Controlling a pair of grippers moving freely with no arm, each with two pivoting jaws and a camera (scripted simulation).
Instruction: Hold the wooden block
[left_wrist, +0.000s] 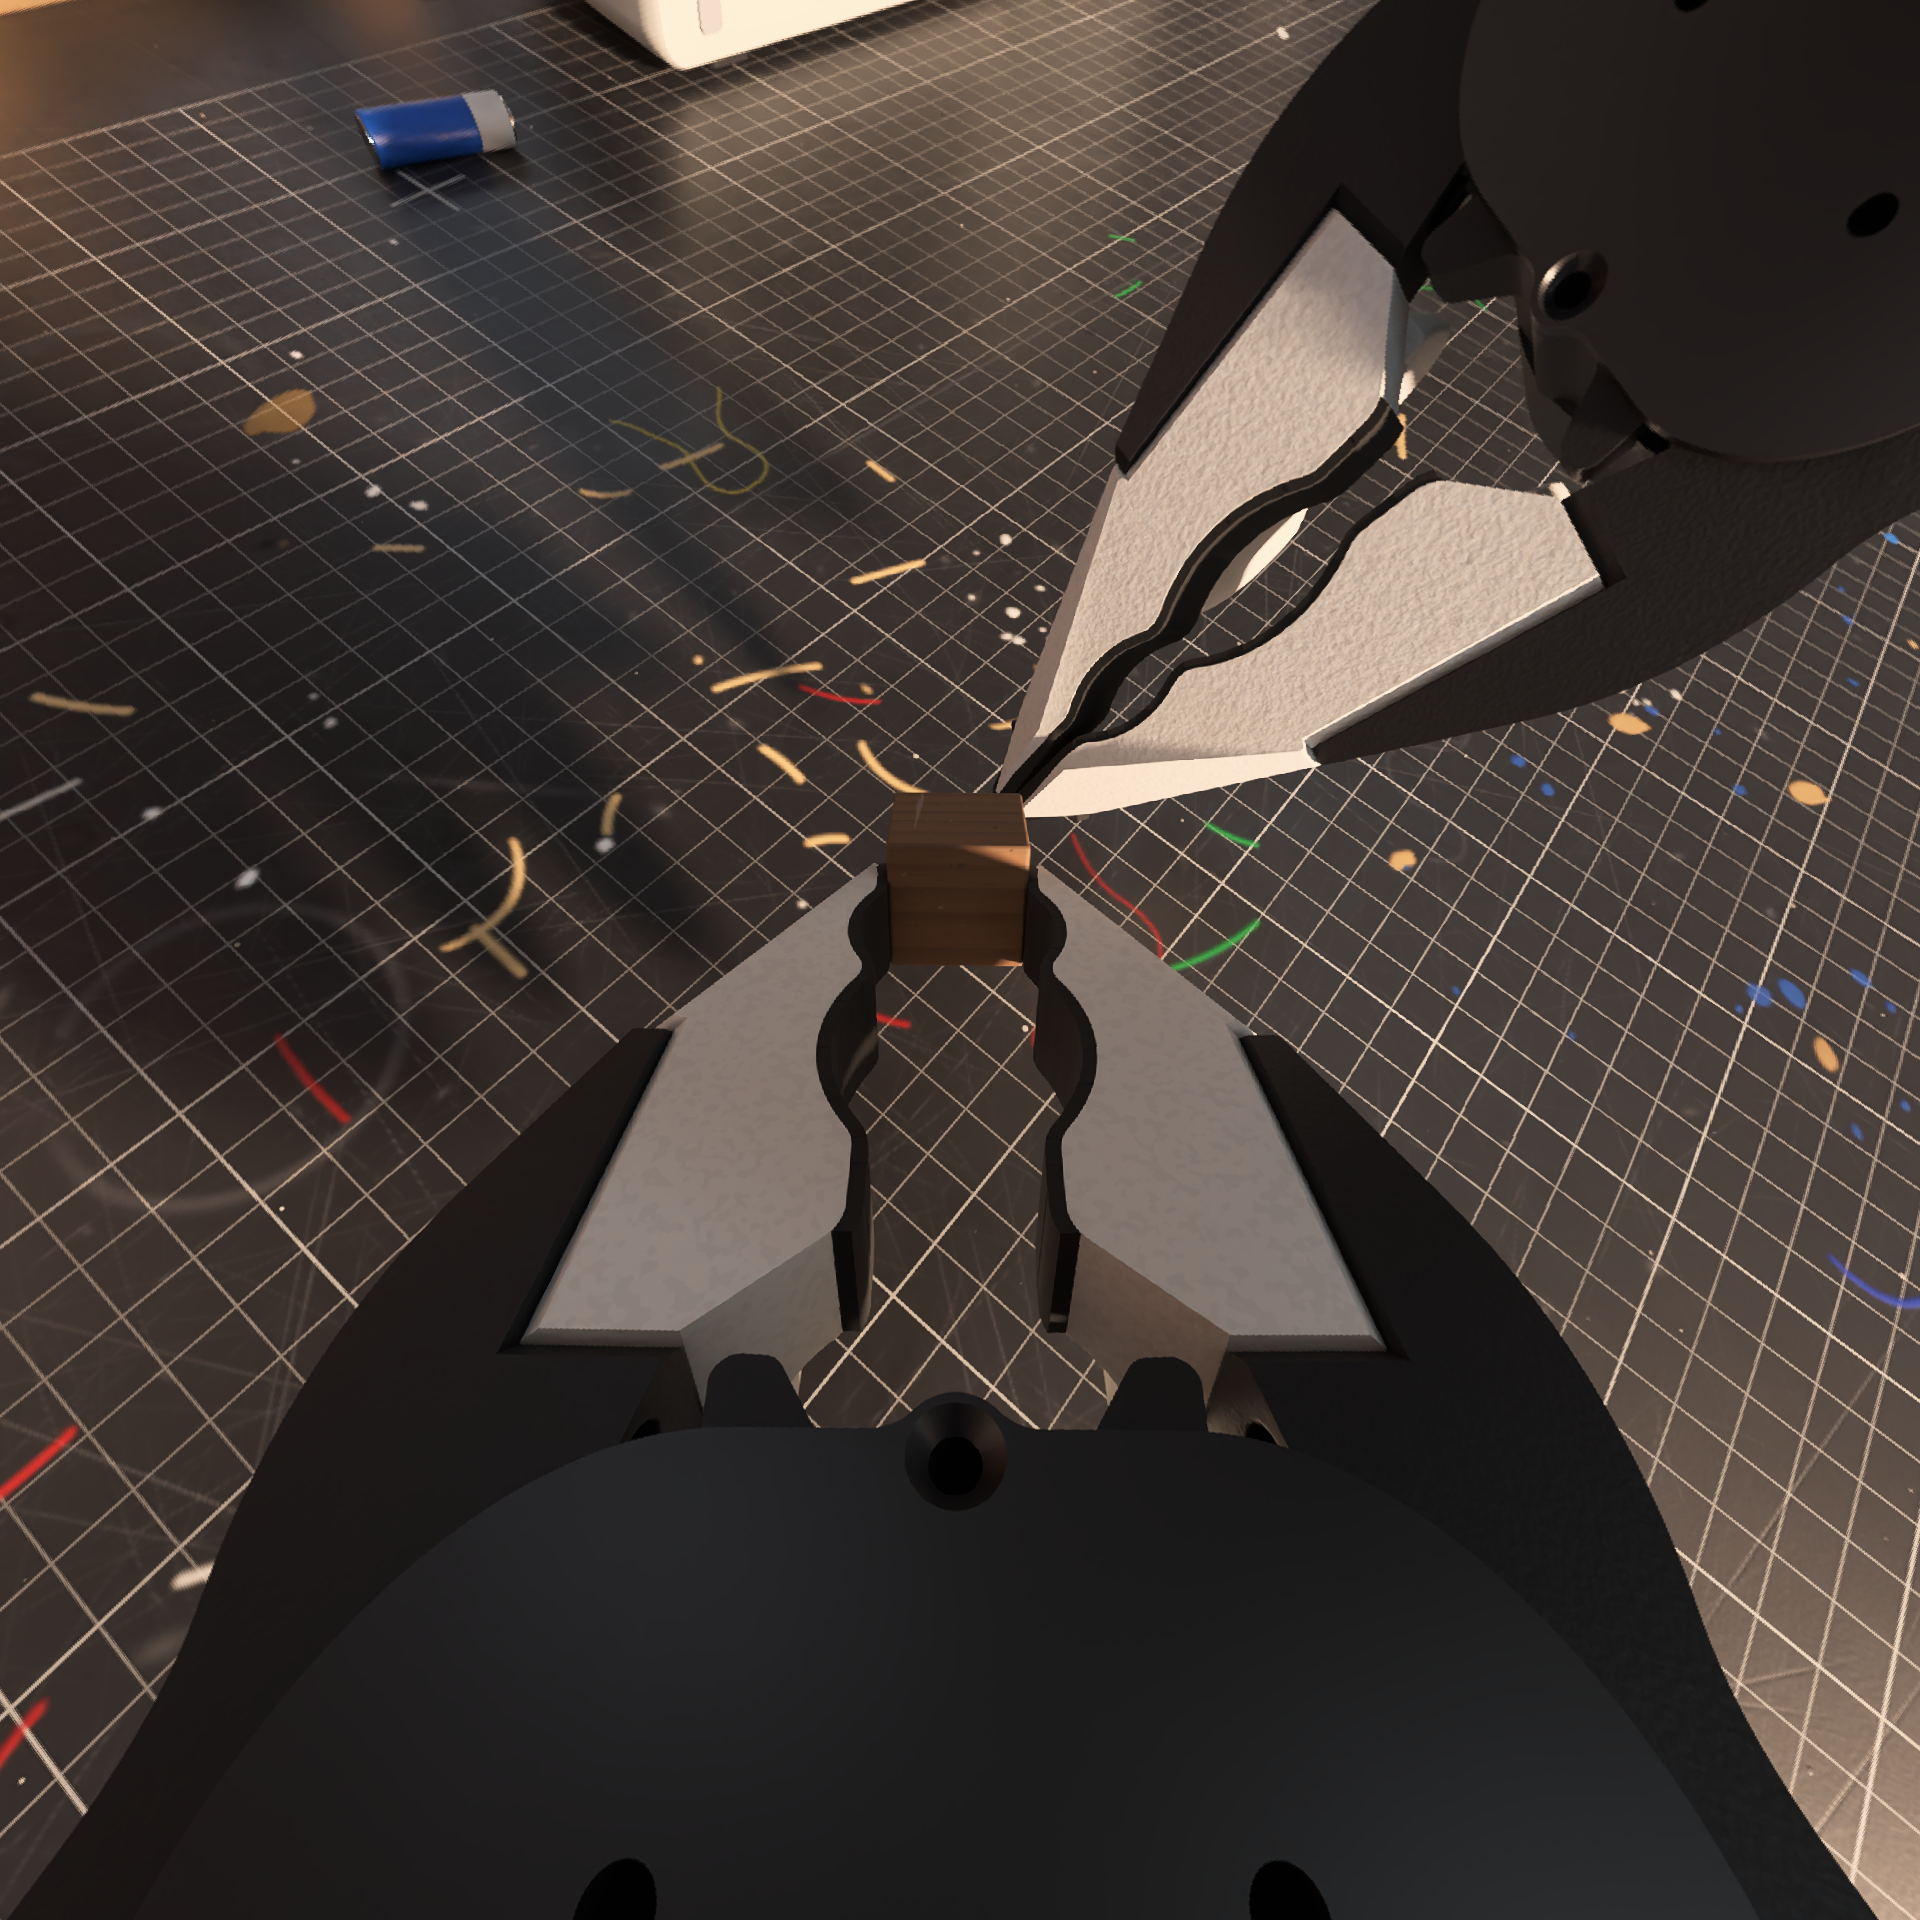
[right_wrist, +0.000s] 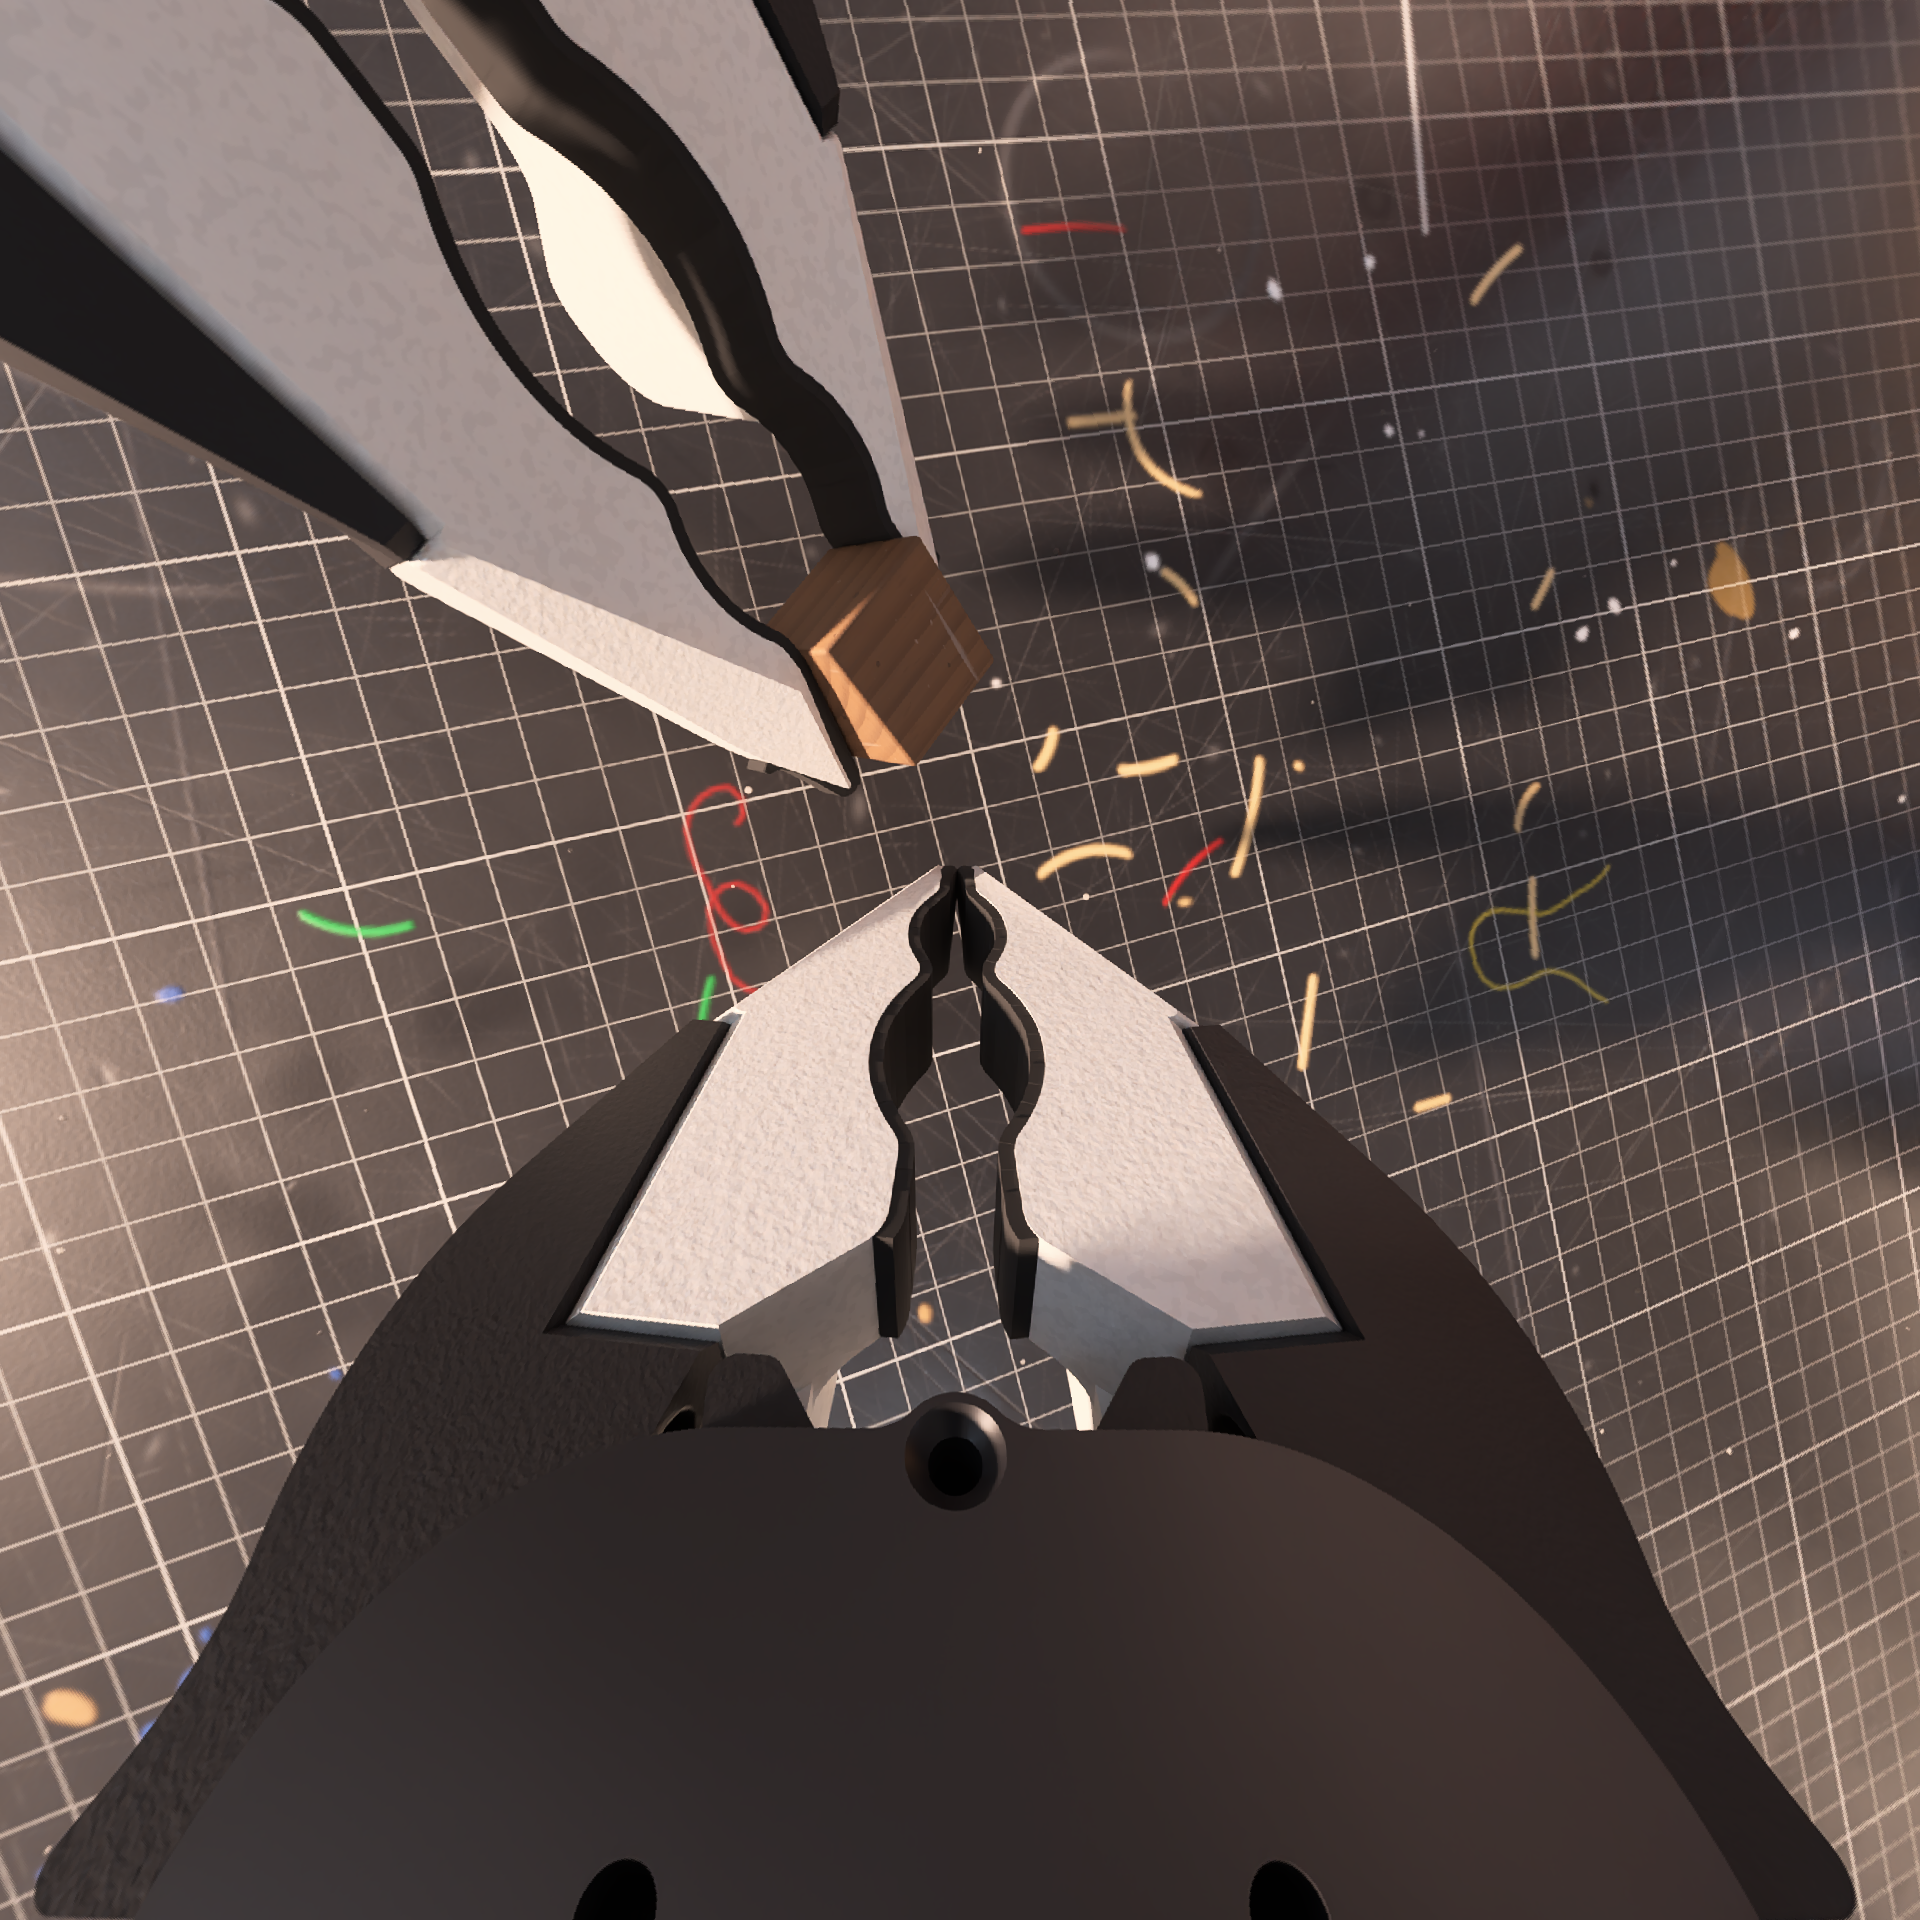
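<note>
Dark gridded cutting mat (left_wrist: 520, 623) covers the work surface, marked with tan, red, green, blue and white paint streaks and spatter. Left gripper (left_wrist: 956, 914) has its two fingers set a narrow distance apart, closed onto opposite side faces of the wooden block (left_wrist: 958, 883); the block sits between the fingertips, with its far end projecting just beyond them. In the right wrist view the block (right_wrist: 883, 649) appears at the tip of the left gripper (right_wrist: 873, 655), with the mat visible behind it; whether the block touches the mat cannot be told. Right gripper (right_wrist: 956, 878) has its jaws drawn together, tips meeting or nearly so, with nothing between them. In the left wrist view the right gripper (left_wrist: 1013, 790) points toward the block, its tips just beside the block's far upper corner; contact cannot be confirmed. A blue and grey lighter-like object (left_wrist: 436, 127) lies on the mat well apart from the grippers. A white object (left_wrist: 748, 26) stands at the far edge, only partly in view.
</note>
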